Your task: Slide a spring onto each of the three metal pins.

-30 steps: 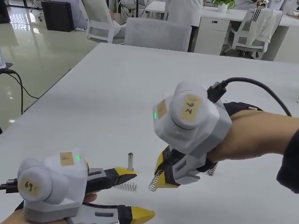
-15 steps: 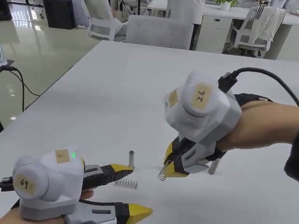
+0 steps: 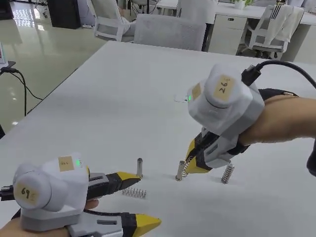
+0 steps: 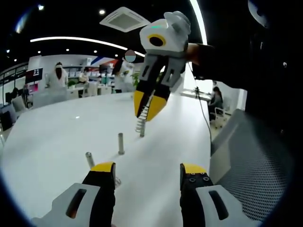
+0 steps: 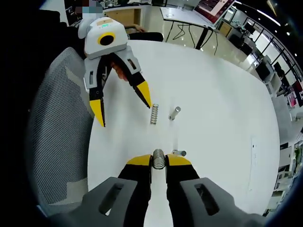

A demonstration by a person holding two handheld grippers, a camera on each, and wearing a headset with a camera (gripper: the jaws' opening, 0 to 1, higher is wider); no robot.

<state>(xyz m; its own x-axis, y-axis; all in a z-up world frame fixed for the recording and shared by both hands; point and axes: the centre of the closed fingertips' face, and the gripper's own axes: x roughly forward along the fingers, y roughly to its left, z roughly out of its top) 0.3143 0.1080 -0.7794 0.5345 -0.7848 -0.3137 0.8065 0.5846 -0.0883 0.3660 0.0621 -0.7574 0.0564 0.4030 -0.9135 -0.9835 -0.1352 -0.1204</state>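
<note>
The middle pin (image 3: pixel 180 170) stands upright on the white desk (image 3: pixel 123 98); everything below is placed from it.

The right gripper (image 3: pixel 191 167) hangs just above and beside this pin, its fingers (image 3: pixel 196 165) clenched on a spring (image 3: pixel 186 166). The spring's lower end hangs right at the pin's top. Whether the two touch, I cannot tell. In the right gripper view the yellow fingers (image 5: pixel 142 163) pinch the spring (image 5: pixel 158 158) end-on, with the middle pin (image 5: pixel 179 152) just beside it.

To the left of the middle pin, near it, stands a second bare pin (image 3: pixel 139 168). To the right, about as far off, a second spring (image 3: pixel 227 173) stands upright, slightly tilted. Whether a pin is inside it cannot be made out.

A third spring (image 3: pixel 134 192) lies flat on the desk, nearer the person than the middle pin and close to the bare left pin.

The left gripper (image 3: pixel 148 200) sits further to the left of the middle pin and nearer the person, low over the desk. Its fingers (image 3: pixel 129 177) are spread apart and hold nothing. One yellow tip lies just beside the lying spring.
</note>
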